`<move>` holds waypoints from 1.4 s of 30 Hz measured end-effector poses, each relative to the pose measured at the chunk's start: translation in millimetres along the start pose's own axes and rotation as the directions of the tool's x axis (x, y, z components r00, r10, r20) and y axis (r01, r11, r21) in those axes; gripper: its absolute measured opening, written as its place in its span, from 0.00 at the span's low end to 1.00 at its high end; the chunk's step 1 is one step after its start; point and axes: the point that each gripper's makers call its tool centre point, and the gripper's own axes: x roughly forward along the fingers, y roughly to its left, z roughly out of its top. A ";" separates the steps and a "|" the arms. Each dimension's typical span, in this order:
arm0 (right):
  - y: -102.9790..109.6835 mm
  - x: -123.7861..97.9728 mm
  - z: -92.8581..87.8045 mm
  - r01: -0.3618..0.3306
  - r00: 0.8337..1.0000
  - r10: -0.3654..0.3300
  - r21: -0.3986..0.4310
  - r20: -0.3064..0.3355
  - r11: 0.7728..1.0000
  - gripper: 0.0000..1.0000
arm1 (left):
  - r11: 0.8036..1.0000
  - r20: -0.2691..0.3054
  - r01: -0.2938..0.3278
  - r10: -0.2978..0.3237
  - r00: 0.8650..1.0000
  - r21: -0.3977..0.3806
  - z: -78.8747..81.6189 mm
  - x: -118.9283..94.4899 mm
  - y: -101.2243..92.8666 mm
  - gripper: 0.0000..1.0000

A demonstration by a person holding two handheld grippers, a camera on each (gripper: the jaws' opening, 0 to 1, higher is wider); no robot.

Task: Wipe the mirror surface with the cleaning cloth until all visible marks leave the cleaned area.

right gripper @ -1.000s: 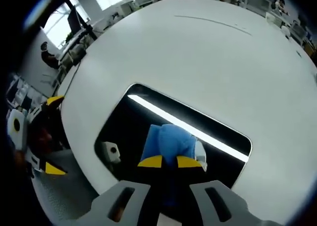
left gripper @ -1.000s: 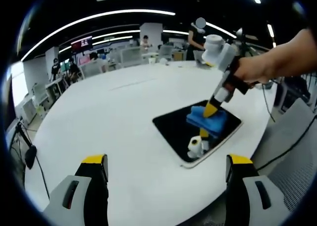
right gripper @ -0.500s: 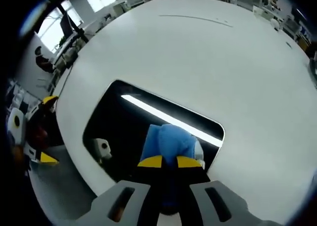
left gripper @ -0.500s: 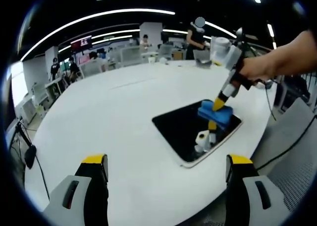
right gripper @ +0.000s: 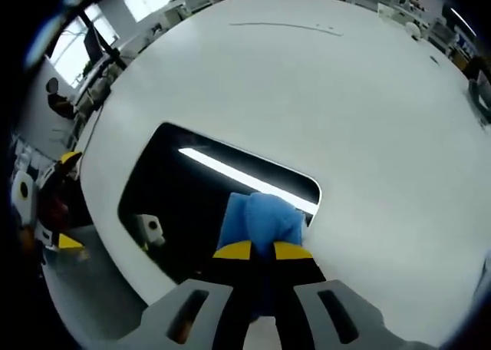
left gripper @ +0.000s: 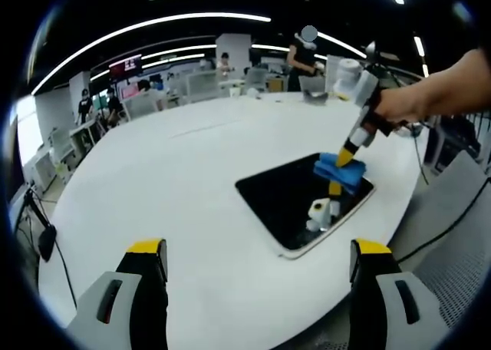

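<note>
A dark rectangular mirror (left gripper: 288,200) (right gripper: 176,181) with a white rim lies flat on the white round table (left gripper: 176,181). A folded blue cloth (left gripper: 340,172) (right gripper: 261,219) rests on the mirror's far right corner. My right gripper (right gripper: 261,250) is shut on the cloth and presses it onto the glass; in the left gripper view the right gripper (left gripper: 347,155) comes down from a person's hand. My left gripper (left gripper: 259,249) hangs open over the table's near edge, well short of the mirror, holding nothing.
The mirror reflects a ceiling light strip (right gripper: 245,179) and the right gripper. The table edge (left gripper: 399,219) runs close to the mirror's right side. Desks and several people stand in the background (left gripper: 222,70).
The right gripper has slid the blue cloth across the mirror toward its far right corner. The left gripper has stayed still.
</note>
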 end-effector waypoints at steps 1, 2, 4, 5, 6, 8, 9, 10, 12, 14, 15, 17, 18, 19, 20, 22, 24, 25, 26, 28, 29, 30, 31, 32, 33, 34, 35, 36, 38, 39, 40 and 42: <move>0.0 0.1 0.1 0.001 1.000 -0.001 0.003 -0.001 1.000 0.02 | 1.000 0.001 0.000 0.000 1.000 -0.002 0.1 -0.1 0.1 0.99; -0.8 -0.1 -0.2 0.009 1.000 -0.009 0.004 -0.005 1.000 0.02 | 1.000 0.002 -0.002 0.002 1.000 -0.003 0.3 -0.1 0.7 0.99; -1.9 -0.2 -0.5 0.014 1.000 -0.014 0.007 -0.006 1.000 0.03 | 1.000 0.003 -0.005 0.005 1.000 -0.003 0.5 -0.3 1.2 0.99; -2.1 -0.4 -0.6 0.013 1.000 -0.013 0.004 -0.002 1.000 0.03 | 1.000 0.003 -0.005 0.005 1.000 -0.009 0.3 -0.2 1.3 0.99; -3.1 -0.9 -1.3 0.017 1.000 -0.017 0.007 -0.003 1.000 0.03 | 1.000 0.002 -0.006 0.006 1.000 -0.010 0.1 -0.3 1.7 0.99; -4.6 -1.3 -1.7 0.017 1.000 -0.017 0.013 -0.001 1.000 0.03 | 1.000 0.001 -0.008 0.008 1.000 -0.005 0.1 -0.6 2.0 0.99; -5.2 -1.3 -1.9 0.018 1.000 -0.018 0.017 -0.002 1.000 0.03 | 1.000 0.002 -0.011 0.011 1.000 -0.006 0.0 -0.8 2.5 0.99; -6.0 -1.5 -2.5 0.020 1.000 -0.019 0.021 -0.005 1.000 0.03 | 1.000 0.002 -0.014 0.014 1.000 -0.010 0.0 -1.2 3.0 0.99; -8.2 -1.4 -3.1 0.017 1.000 -0.017 0.031 -0.003 0.999 0.03 | 1.000 0.003 -0.017 0.017 1.000 -0.015 0.0 -1.6 3.5 0.99; -9.5 -1.1 -3.7 0.018 1.000 -0.018 0.040 -0.002 0.999 0.03 | 1.000 0.003 -0.016 0.016 1.000 -0.018 0.0 -1.5 3.2 0.99; -9.1 -2.0 -4.8 0.021 1.000 -0.021 0.038 -0.001 0.999 0.03 | 1.000 0.001 -0.016 0.016 1.000 -0.017 -0.1 -1.4 2.9 0.99; -10.1 -2.9 -6.3 0.023 1.000 -0.023 0.042 -0.001 0.999 0.03 | 1.000 0.000 -0.009 0.009 1.000 -0.017 -0.2 -1.0 1.2 0.99; -10.4 -3.1 -6.8 0.022 1.000 -0.022 0.048 0.000 0.999 0.03 | 1.000 0.001 -0.009 0.009 1.000 -0.015 0.0 -1.0 1.2 0.99; -10.5 -3.6 -7.6 0.023 1.000 -0.023 0.049 -0.001 0.999 0.03 | 1.000 0.000 -0.008 0.008 1.000 -0.016 -0.1 -1.0 1.1 0.99; -10.8 -3.8 -8.1 0.024 1.000 -0.024 0.049 -0.003 0.999 0.03 | 1.000 0.001 -0.006 0.007 1.000 -0.015 0.0 -0.8 0.9 0.99; -12.0 -2.4 -7.5 0.021 1.000 -0.021 0.056 0.000 0.998 0.03 | 1.000 0.002 -0.005 0.005 1.000 -0.014 0.0 -0.5 0.6 0.99; -11.4 -2.9 -7.8 0.020 1.000 -0.021 0.060 0.002 0.998 0.03 | 1.000 0.001 -0.001 0.001 1.000 -0.011 0.0 -0.3 -0.1 0.99; -11.7 -2.2 -7.6 0.022 1.000 -0.022 0.061 0.002 0.998 0.03 | 1.000 0.002 0.000 0.000 1.000 -0.010 0.2 -0.3 -0.2 0.99; -11.8 -1.9 -7.4 0.023 1.000 -0.023 0.060 0.002 0.998 0.03 | 1.000 0.002 -0.001 0.001 1.000 -0.009 0.3 -0.3 -0.2 0.99; -11.7 -1.2 -7.2 0.030 1.000 -0.030 0.057 0.000 0.998 0.03 | 1.000 0.002 0.000 0.000 1.000 -0.010 0.1 -0.4 0.0 0.99; -11.7 -1.1 -7.2 0.030 1.000 -0.030 0.056 0.000 0.998 0.03 | 1.000 0.002 0.000 0.000 1.000 -0.010 0.1 -0.5 0.0 0.99; -11.5 -1.1 -7.2 0.033 0.999 -0.034 0.052 0.002 0.998 0.03 | 1.000 0.003 -0.002 0.002 1.000 -0.009 0.2 -0.5 0.3 0.99; -10.2 -2.1 -8.1 0.038 0.999 -0.038 0.048 0.006 0.998 0.03 | 1.000 0.003 -0.001 0.001 1.000 -0.010 0.2 -0.6 0.2 0.99; -9.9 -2.1 -8.2 0.039 0.999 -0.040 0.047 0.007 0.998 0.03 | 1.000 0.003 -0.002 0.002 1.000 -0.011 0.1 -0.6 0.4 0.99; -9.0 -2.1 -8.7 0.043 0.999 -0.044 0.041 0.008 0.998 0.03 | 1.000 0.003 -0.003 0.003 1.000 -0.012 0.1 -0.6 0.6 0.99; -8.3 -2.0 -9.1 0.045 0.999 -0.045 0.039 0.007 0.998 0.03 | 1.000 0.004 -0.003 0.003 1.000 -0.011 0.4 -0.6 0.7 0.99; -7.1 -1.7 -9.9 0.045 0.999 -0.045 0.036 0.003 0.998 0.03 | 1.000 0.005 -0.003 0.003 1.000 -0.011 0.5 -0.6 0.7 0.99; -6.3 -1.7 -10.9 0.045 0.999 -0.045 0.031 0.001 0.998 0.03 | 1.000 0.005 -0.003 0.003 1.000 -0.011 0.5 -0.6 0.7 0.99; -4.1 -3.3 -13.7 0.047 0.999 -0.047 0.027 0.000 0.999 0.03 | 1.000 0.004 -0.002 0.002 1.000 -0.008 0.4 -0.5 0.5 0.99; -3.2 -4.6 -15.3 0.047 0.999 -0.047 0.027 0.001 0.999 0.03 | 1.000 0.004 -0.002 0.002 1.000 -0.007 0.5 -0.5 0.5 0.99; -3.0 -5.3 -16.2 0.047 0.999 -0.047 0.030 0.002 0.998 0.03 | 1.000 0.005 -0.002 0.002 1.000 -0.006 0.6 -0.6 0.3 0.99; -3.1 -5.6 -16.8 0.043 0.999 -0.043 0.041 0.001 0.998 0.03 | 1.000 0.005 -0.001 0.001 1.000 -0.007 0.5 -0.5 0.2 0.99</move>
